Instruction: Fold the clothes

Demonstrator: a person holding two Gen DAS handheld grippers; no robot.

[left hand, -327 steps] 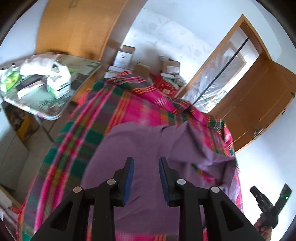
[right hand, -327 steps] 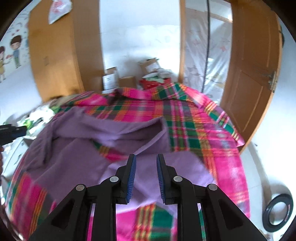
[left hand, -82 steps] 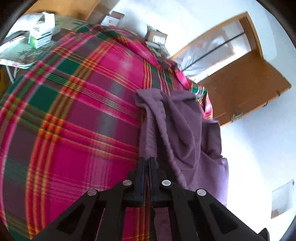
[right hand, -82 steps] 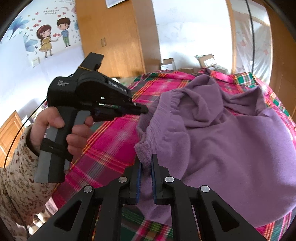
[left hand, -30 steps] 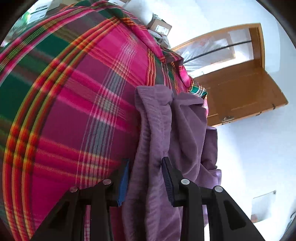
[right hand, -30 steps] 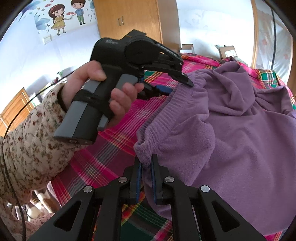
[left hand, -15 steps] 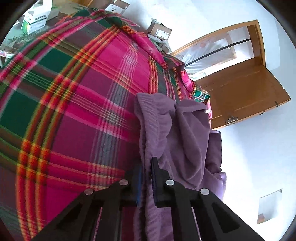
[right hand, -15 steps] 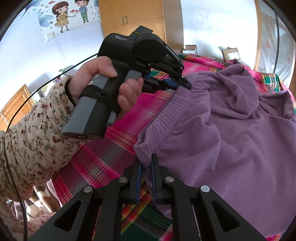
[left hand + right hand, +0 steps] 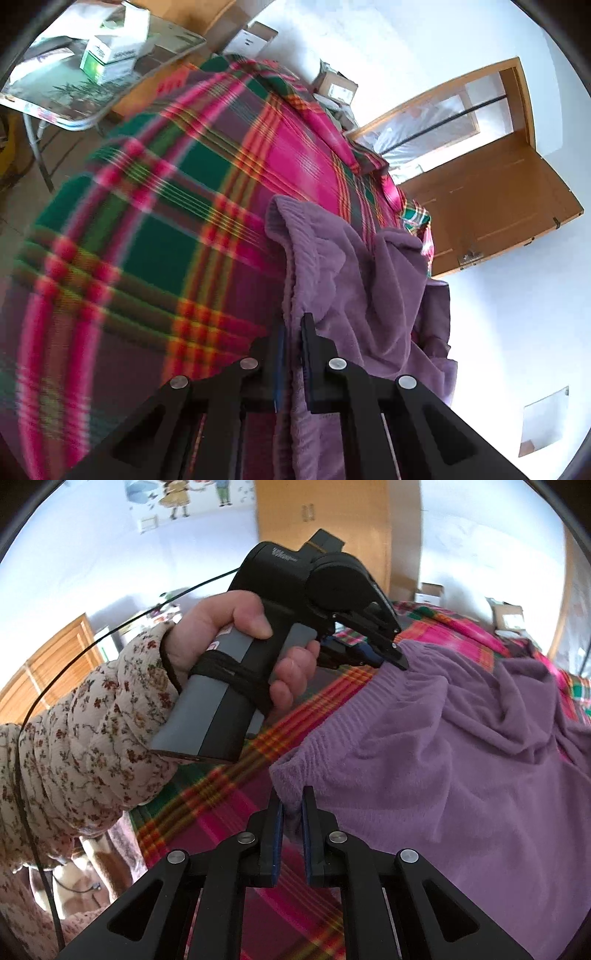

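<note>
Plaid bed (image 9: pixel 155 236) — both jaws pinch purple garment (image 9: pixel 461 760).

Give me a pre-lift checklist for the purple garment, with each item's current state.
1. Right gripper jaws shut on the purple garment hem corner: ok.
2. Left gripper jaws shut on the ribbed hem: ok.
3. Both grips sit on the same hem edge: ok.
4. Garment lies flat: not ok, bunched folds across the middle.
5. Garment fully on the plaid blanket: cannot tell, its far side drapes past the edge.
</note>
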